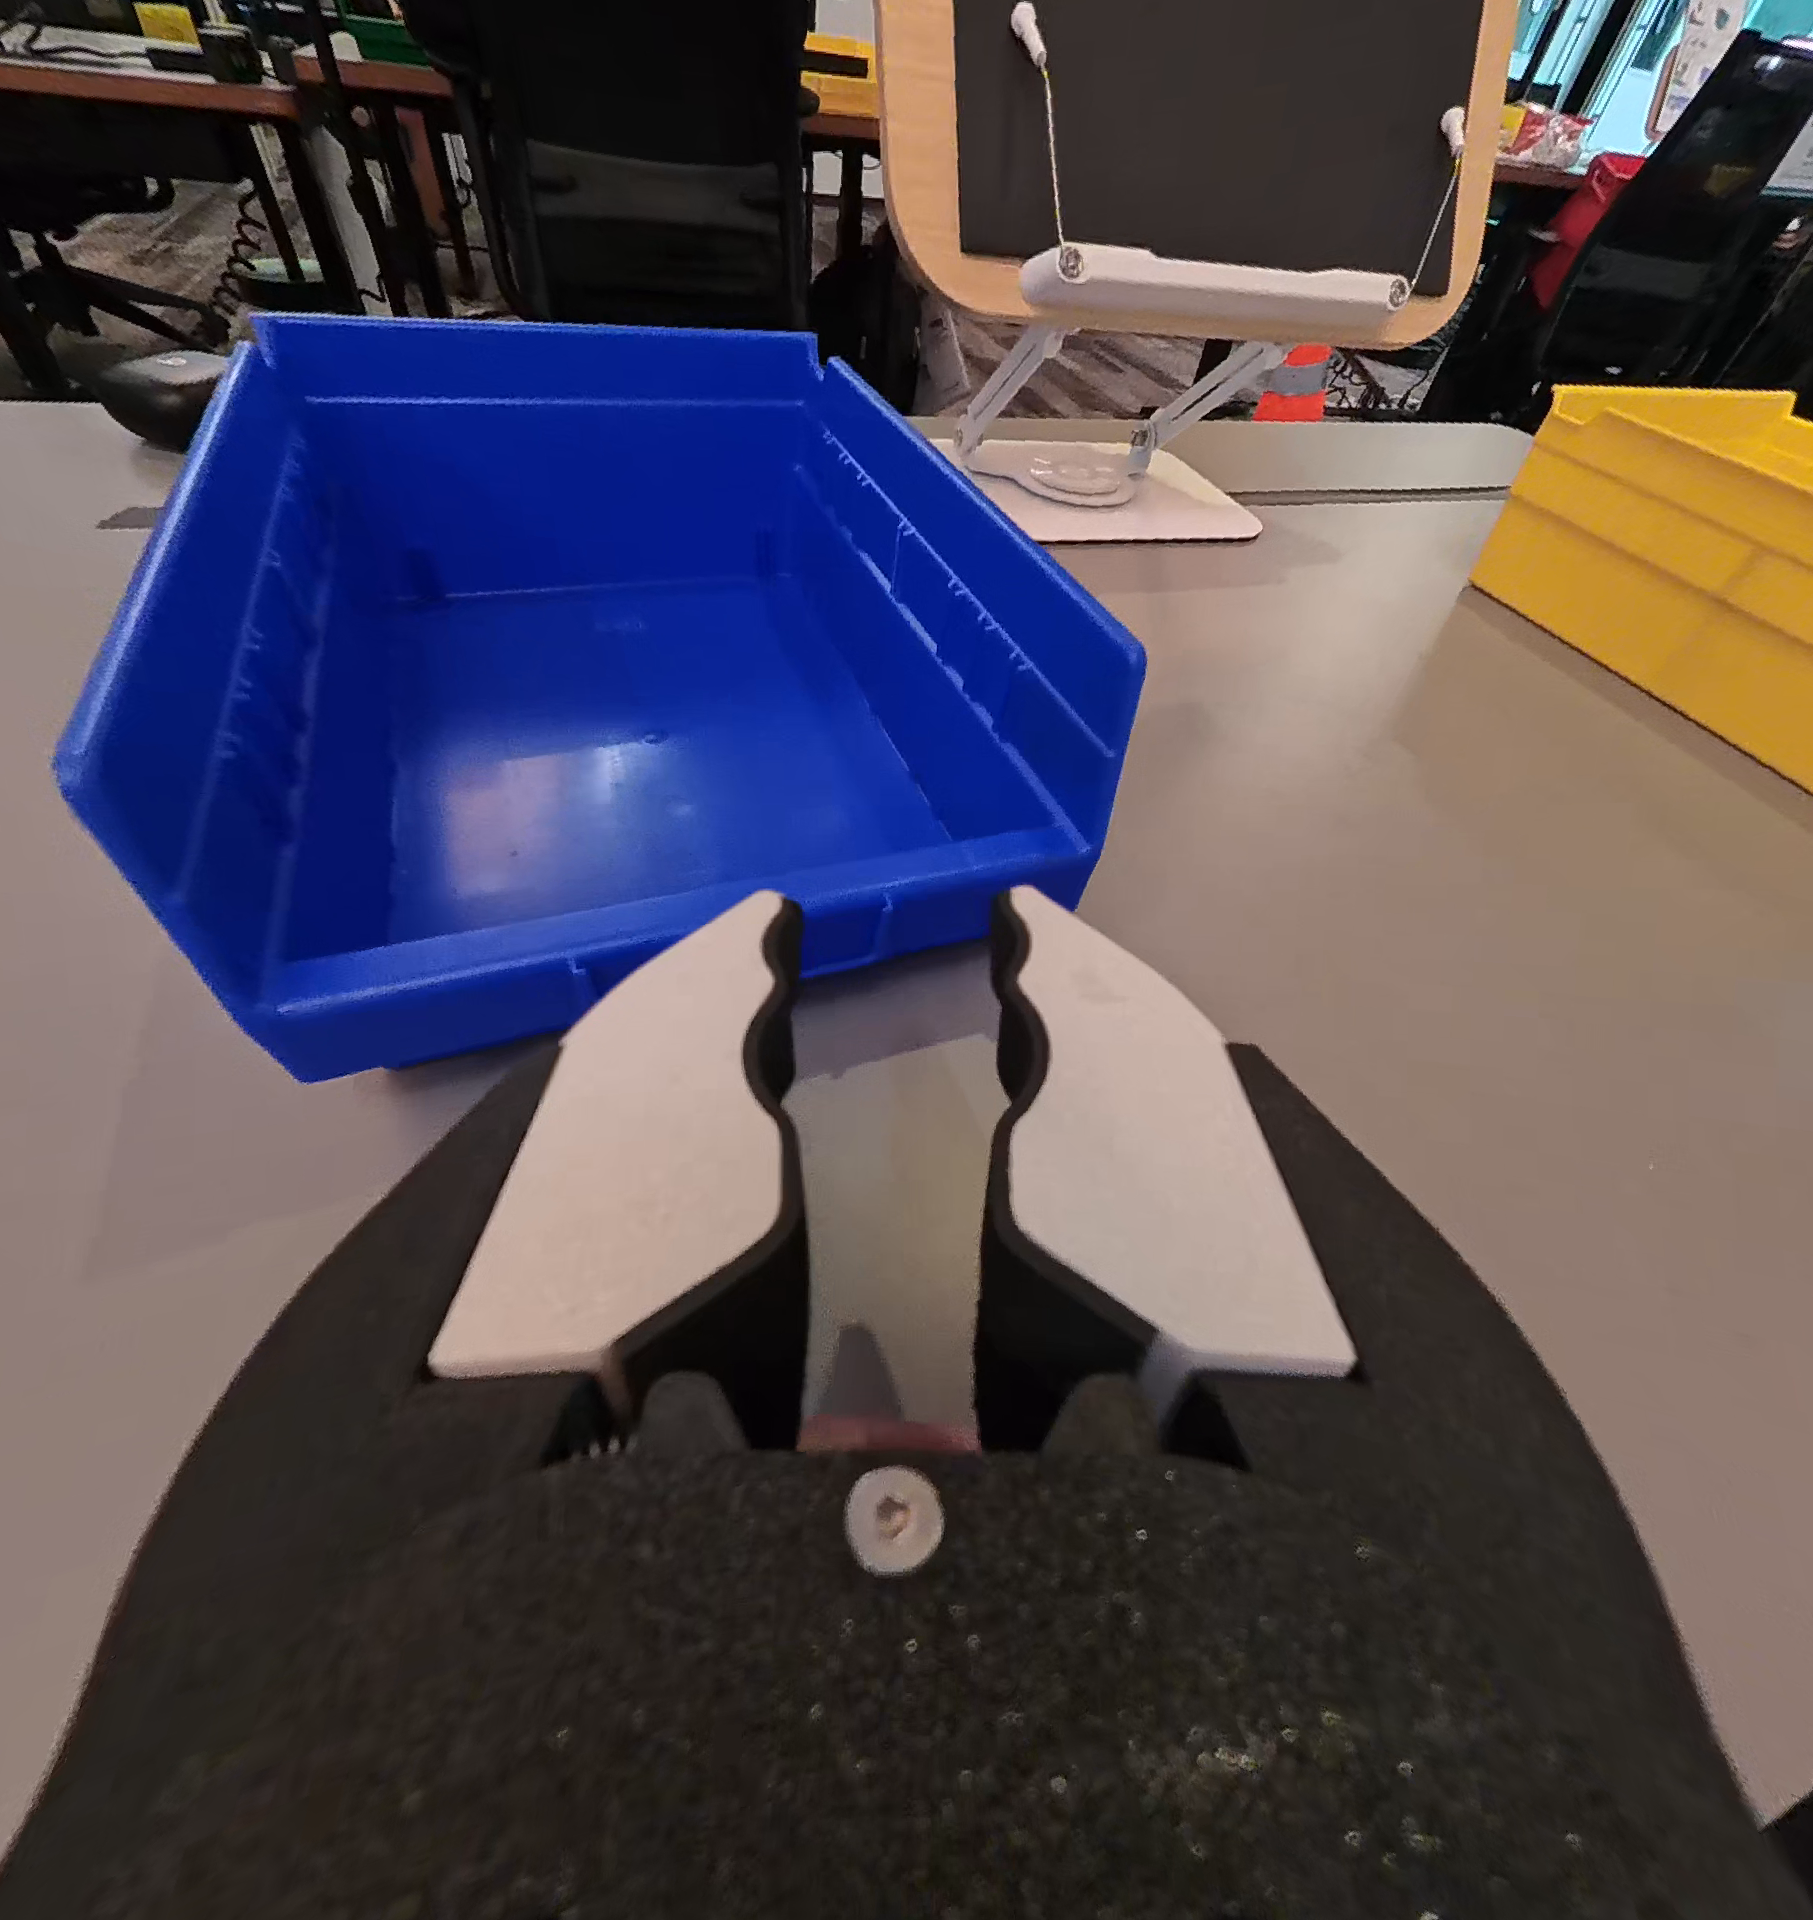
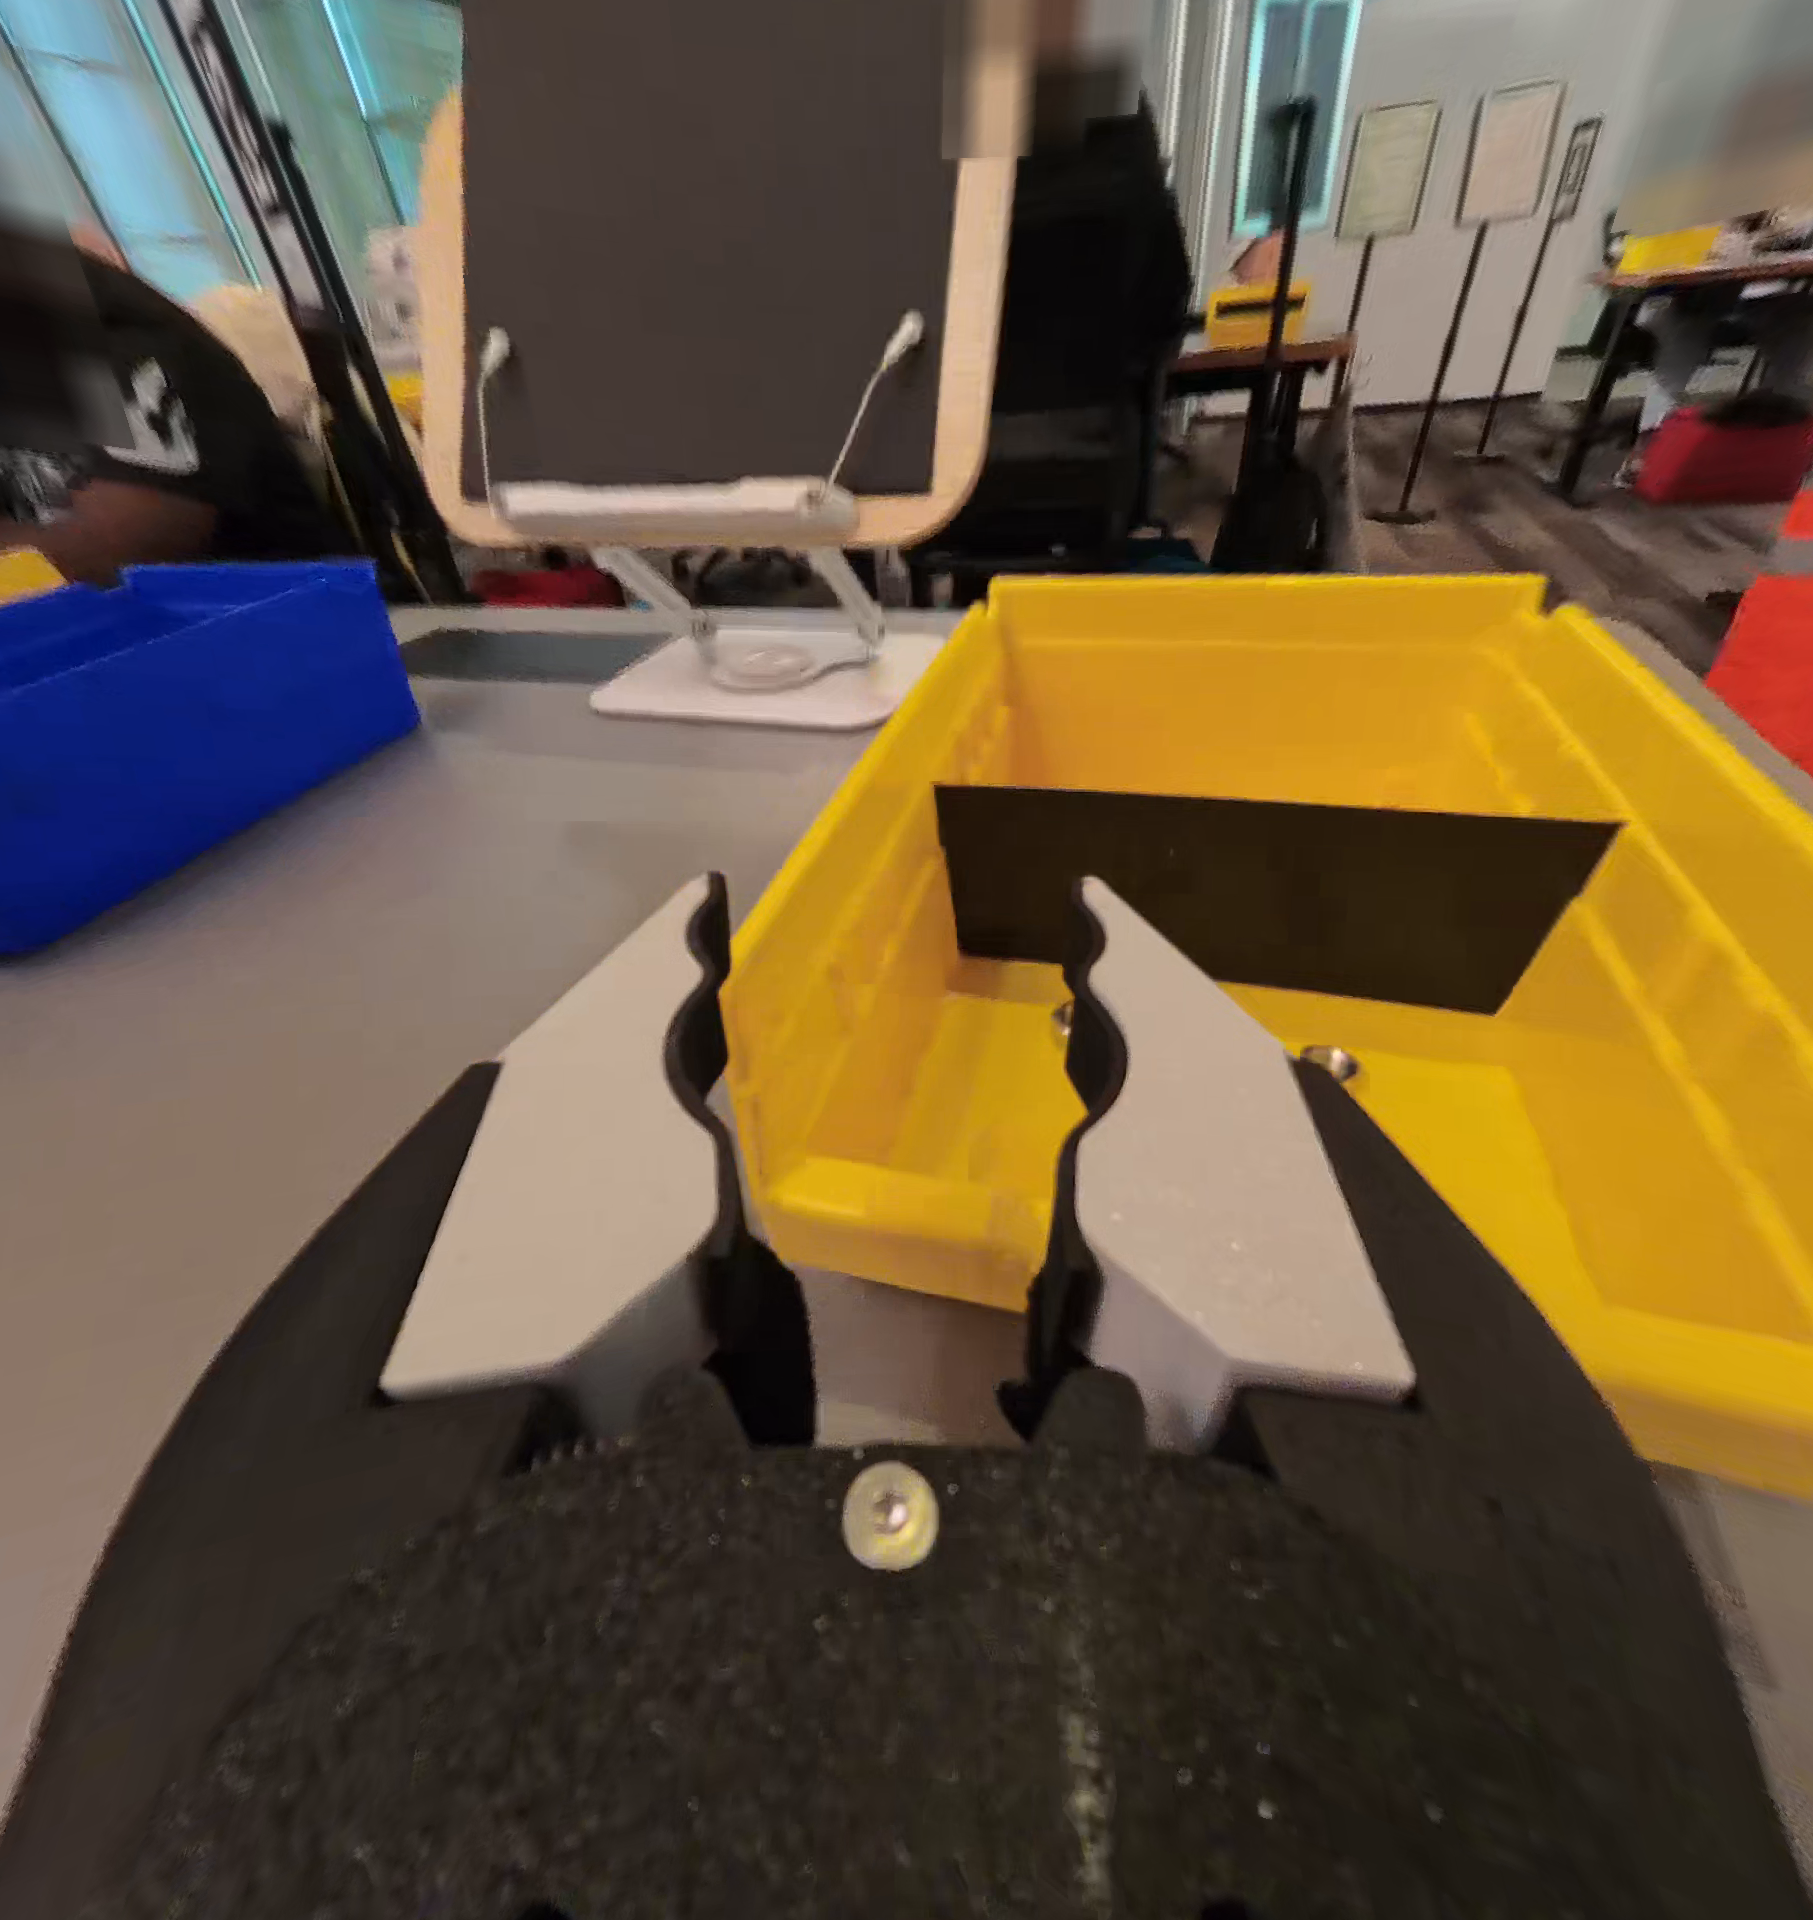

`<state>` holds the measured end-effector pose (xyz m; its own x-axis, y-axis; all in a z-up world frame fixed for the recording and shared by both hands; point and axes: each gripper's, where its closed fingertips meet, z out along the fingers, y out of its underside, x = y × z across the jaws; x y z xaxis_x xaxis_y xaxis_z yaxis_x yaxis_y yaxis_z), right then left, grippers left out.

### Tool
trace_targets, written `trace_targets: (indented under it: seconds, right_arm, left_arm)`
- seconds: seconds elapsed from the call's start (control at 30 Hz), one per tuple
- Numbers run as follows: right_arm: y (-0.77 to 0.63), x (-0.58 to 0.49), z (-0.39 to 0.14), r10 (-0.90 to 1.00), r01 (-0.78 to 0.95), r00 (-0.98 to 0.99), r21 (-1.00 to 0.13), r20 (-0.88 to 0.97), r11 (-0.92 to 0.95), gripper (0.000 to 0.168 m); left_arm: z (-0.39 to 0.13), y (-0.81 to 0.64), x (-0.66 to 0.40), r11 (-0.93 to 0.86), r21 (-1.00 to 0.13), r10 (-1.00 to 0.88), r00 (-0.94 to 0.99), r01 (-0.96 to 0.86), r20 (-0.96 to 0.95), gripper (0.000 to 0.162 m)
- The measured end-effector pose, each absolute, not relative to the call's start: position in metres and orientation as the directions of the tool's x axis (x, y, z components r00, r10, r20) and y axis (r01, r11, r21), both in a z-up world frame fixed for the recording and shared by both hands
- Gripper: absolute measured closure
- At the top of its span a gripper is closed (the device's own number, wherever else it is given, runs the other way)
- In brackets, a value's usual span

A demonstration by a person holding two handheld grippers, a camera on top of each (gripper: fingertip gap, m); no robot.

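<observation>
Left gripper [image 1: 894,940] w/ fingers apart, nothing between, hovering just short of front lip of empty blue bin [image 1: 590,665] on grey table [image 1: 1349,935]. Right gripper [image 2: 897,935] also spread wide, holding nothing, straddling near-left corner of yellow bin [image 2: 1297,1091]; contact w/ wall: can't tell. Black divider [image 2: 1266,883] standing across yellow bin, couple small metal bits [image 2: 1323,1060] on floor in front. Tablet-style stand [image 2: 715,436] behind both bins.

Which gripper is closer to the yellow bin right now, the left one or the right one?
Right. The right gripper is open over the near left corner of the yellow bin. The left gripper is open at the blue bin's front edge, with the yellow bin far off to its right.
</observation>
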<state>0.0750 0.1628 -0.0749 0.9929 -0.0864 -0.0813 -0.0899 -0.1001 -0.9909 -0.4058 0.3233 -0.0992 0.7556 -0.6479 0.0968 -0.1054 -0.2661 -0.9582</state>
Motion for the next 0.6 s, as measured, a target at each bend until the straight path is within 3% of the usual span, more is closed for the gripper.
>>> trace_targets:
  seconds: [0.17,0.23,0.33,0.4,0.53,0.6]
  right_arm:
    - [0.19,0.044,-0.106,-0.077,-0.141,0.989,-0.958,-0.125,-0.25,0.102]
    - [0.197,0.025,-0.119,-0.044,-0.101,0.995,-0.937,-0.092,-0.333,0.101]
    - [0.203,0.002,-0.125,-0.008,0.003,1.0,-0.93,0.007,-0.367,0.083]
    - [0.203,-0.015,-0.128,0.048,0.068,0.997,-0.92,0.054,-0.387,0.083]
    - [0.194,-0.057,-0.108,0.197,0.089,0.98,-0.948,0.029,-0.304,0.092]
    - [0.187,-0.052,-0.079,0.138,0.087,0.988,-0.979,0.062,-0.186,0.096]
  left_arm:
    - [-0.098,0.32,-0.392,-0.264,-0.958,-0.679,0.727,-0.108,0.105,0.109]
    - [-0.097,0.319,-0.388,-0.253,-0.961,-0.685,0.722,-0.113,0.096,0.106]
    - [-0.095,0.316,-0.385,-0.225,-0.966,-0.696,0.715,-0.129,0.067,0.102]
    - [-0.093,0.313,-0.38,-0.208,-0.971,-0.705,0.707,-0.122,0.063,0.102]
    - [-0.097,0.298,-0.357,-0.147,-0.968,-0.749,0.662,-0.201,-0.024,0.105]
    - [-0.101,0.283,-0.336,-0.156,-0.959,-0.774,0.632,-0.235,-0.029,0.103]
